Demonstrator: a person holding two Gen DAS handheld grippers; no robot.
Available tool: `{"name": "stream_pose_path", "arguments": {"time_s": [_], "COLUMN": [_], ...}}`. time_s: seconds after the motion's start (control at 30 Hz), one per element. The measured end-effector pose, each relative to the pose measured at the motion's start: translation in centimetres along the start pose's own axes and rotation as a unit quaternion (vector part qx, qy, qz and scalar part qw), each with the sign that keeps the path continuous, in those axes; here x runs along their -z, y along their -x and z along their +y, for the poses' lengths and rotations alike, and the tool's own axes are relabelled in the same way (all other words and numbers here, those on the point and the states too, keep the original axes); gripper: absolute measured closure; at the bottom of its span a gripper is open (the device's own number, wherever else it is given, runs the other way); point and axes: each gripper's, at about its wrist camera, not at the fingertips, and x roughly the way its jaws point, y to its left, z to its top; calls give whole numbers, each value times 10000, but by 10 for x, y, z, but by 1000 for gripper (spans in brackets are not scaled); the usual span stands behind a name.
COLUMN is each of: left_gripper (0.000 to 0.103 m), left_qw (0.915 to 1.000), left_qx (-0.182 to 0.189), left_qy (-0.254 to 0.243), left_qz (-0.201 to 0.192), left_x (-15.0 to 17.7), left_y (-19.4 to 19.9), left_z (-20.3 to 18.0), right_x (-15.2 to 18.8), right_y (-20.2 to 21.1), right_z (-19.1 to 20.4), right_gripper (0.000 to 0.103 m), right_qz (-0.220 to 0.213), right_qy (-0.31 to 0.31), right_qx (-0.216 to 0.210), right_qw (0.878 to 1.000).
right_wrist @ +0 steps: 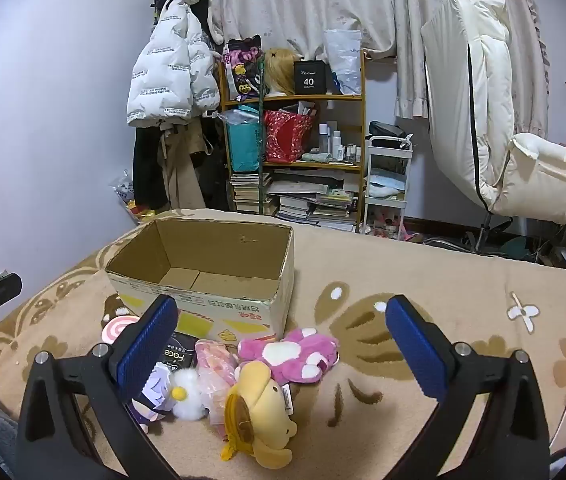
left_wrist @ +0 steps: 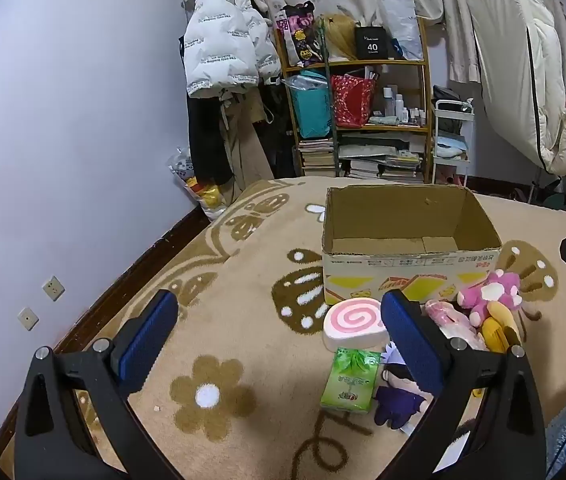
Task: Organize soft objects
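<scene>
Left gripper (left_wrist: 279, 316) and right gripper (right_wrist: 281, 320) both spread wide, nothing between pads. Cardboard box (right_wrist: 203, 256) sat centre frame; pink plush (right_wrist: 295, 354) and yellow plush (right_wrist: 255, 412) lay just below it.

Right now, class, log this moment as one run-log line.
left gripper: open, empty | right gripper: open, empty | box: empty | toys: on blanket before box

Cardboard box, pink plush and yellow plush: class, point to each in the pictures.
Cardboard box (right_wrist: 203, 276), right wrist view, bare inner floor.
Pink plush (right_wrist: 291, 354), right wrist view, white patch on its body.
Yellow plush (right_wrist: 261, 412), right wrist view, rounded head.
</scene>
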Motion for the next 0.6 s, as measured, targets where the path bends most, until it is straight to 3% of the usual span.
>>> {"name": "stream_pose_path", "arguments": {"time_s": [0.6], "left_gripper": [2], "left_qw": [10000], "left_qx": [-7], "left_qy": [-48], "left_qz": [-22], "left_x": [1], "left_y": [3], "left_z": [-4], "right_x": [0], "right_y": [0], "right_z": [0], "right_gripper": [0], "right_qz": [10], "right_qy": [-5], "right_qx": [6], "right_qw": [10000]}}
